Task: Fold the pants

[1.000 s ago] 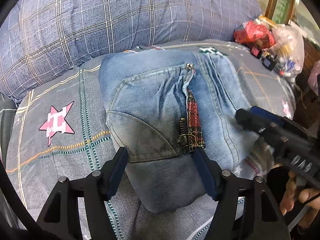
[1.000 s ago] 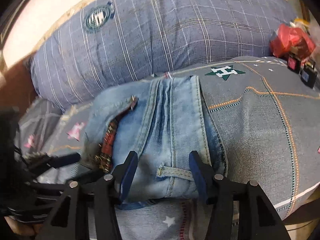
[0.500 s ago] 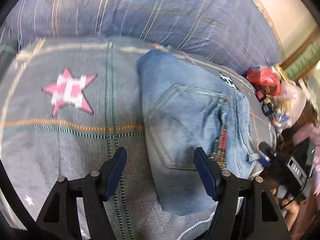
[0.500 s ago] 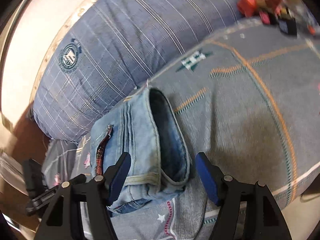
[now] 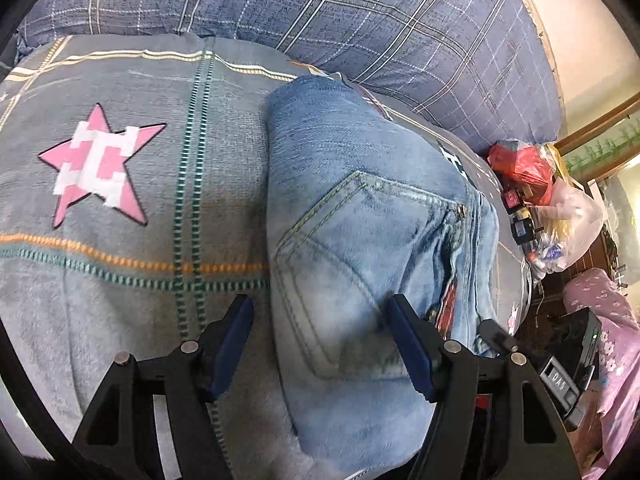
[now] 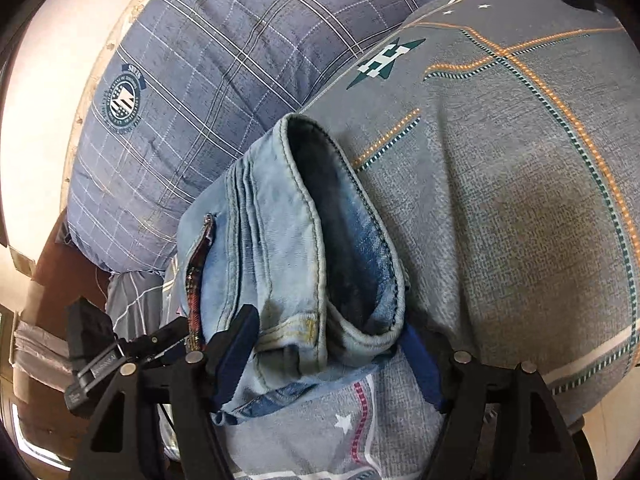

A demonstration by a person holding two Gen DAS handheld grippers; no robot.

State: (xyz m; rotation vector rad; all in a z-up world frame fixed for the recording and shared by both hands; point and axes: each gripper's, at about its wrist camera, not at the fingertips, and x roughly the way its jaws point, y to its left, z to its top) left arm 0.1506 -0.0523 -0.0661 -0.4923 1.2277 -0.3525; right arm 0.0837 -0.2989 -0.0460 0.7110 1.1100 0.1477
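Light blue jeans (image 5: 360,240) lie folded into a compact bundle on the grey patterned blanket (image 5: 120,280), back pocket up. My left gripper (image 5: 324,344) is open, its jaws astride the bundle's near left edge without clamping it. In the right wrist view the same jeans (image 6: 288,264) show their open waistband and a belt loop. My right gripper (image 6: 332,356) is open around the near end of the bundle. The left gripper's body (image 6: 120,356) shows at the lower left of that view.
A big blue plaid pillow (image 5: 360,20) lies behind the jeans against the wall. Red and clear plastic bags (image 5: 540,184) with small items sit at the far right. A pink floral cloth (image 5: 608,340) and a dark device lie beside the bed.
Both cameras swung and tilted over the last second. The left view shifted left over the blanket, the right view rolled to show the waistband opening. The jeans stayed folded in place.
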